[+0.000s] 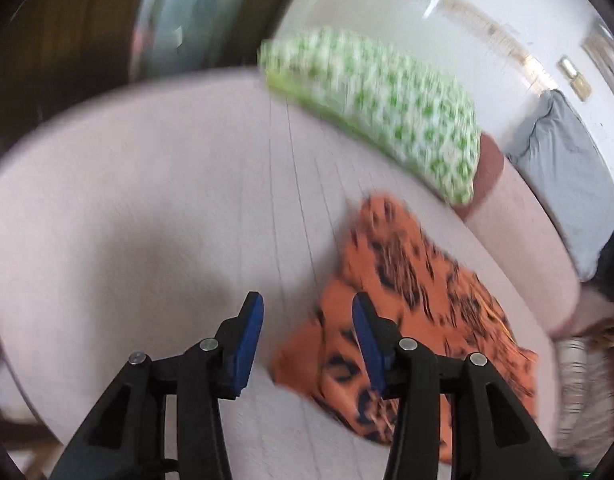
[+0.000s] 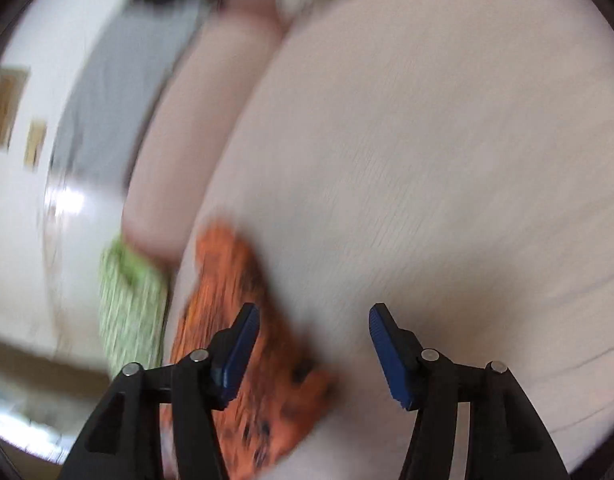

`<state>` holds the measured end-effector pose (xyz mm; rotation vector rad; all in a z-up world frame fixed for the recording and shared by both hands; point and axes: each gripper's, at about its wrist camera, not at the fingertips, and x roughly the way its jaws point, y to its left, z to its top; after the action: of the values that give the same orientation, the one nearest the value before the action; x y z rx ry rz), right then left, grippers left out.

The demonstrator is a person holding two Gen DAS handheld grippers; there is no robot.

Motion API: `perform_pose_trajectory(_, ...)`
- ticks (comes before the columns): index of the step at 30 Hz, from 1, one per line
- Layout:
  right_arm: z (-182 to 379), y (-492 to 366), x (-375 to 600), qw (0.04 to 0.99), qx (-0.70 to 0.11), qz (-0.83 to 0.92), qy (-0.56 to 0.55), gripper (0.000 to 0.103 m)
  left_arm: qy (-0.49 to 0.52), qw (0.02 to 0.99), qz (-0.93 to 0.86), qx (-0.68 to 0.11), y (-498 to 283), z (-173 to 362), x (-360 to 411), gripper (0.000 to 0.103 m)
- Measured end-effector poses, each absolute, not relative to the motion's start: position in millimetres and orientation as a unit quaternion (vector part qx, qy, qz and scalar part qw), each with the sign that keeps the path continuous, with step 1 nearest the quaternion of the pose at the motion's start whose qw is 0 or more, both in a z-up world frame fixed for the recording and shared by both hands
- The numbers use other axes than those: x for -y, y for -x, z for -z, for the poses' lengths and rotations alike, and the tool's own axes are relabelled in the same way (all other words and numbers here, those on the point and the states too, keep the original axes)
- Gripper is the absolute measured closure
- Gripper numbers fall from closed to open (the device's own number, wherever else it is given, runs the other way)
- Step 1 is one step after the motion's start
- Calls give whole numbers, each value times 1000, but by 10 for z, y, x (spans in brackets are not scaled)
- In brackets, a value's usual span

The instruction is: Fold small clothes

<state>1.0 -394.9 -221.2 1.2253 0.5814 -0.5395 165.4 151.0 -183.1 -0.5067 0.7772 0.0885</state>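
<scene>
Orange cloth (image 1: 411, 320) on bed (image 1: 147, 200): thin, limp, light, likely slides easily. Best hold: pinch corners or hem. Left gripper (image 1: 307, 340), right gripper (image 2: 313, 344) fingers apart, empty.

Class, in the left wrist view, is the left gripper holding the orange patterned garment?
No: the left gripper is open, with the orange garment lying loose beyond it.

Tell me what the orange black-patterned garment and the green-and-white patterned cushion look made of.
Orange black-patterned garment: thin woven or knit fabric, matte; it lies limp and creased on the pale pink sofa seat. Green-and-white patterned cushion: printed cloth cover, probably cotton, over soft stuffing; blur hides the weave.
</scene>
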Motion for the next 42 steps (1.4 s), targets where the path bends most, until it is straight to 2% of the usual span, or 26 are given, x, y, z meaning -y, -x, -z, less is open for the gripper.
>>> perform_pose_trajectory(3, 1983, 144, 4070, 764, -211, 285, -539, 39, 195, 927, -77, -310, -1557, 1601, -1424, 37)
perform_pose_trajectory(6, 1825, -73, 3909, 804, -213, 259, -492, 39, 158, 940, -48, -297, -1577, 1522, -1199, 36)
perform_pose_trajectory(14, 1820, -1007, 2962, 874, -310, 43, -371, 39, 52, 925, 102, -363, -1845, 1676, -237, 36)
perform_pose_trajectory(17, 2013, -1167, 2811, 855, -356, 2, -378, 39, 52, 899, 102, -424, -2010, 1886, -128, 36)
perform_pose_trajectory(20, 2423, -1221, 2944, 806, -400, 13, -435, 40, 70, 865, 80, -490, -2196, 2158, -203, 36)
perform_pose_trajectory(26, 2321, -1088, 3111, 808, -374, 31, -454, 40, 84, 887, 55, -451, -2117, 1978, -348, 36)
perform_pose_trajectory(29, 2050, -1080, 3164, 843, -346, 71, -406, 40, 73, 913, 27, -401, -2094, 1790, -419, 35)
perform_pose_trajectory(34, 1898, -1413, 3207, 860, -339, 51, -379, 38, 81, 894, 30, -439, -2320, 1967, -339, 35)
perform_pose_trajectory(39, 2301, -1768, 3350, 821, -389, 53, -414, 35, 58, 882, 16, -467, -2444, 2128, -249, 34)
perform_pose_trajectory(42, 2282, -1858, 3387, 827, -385, 51, -406, 34, 54, 885, 12, -462, -2430, 2129, -237, 34)
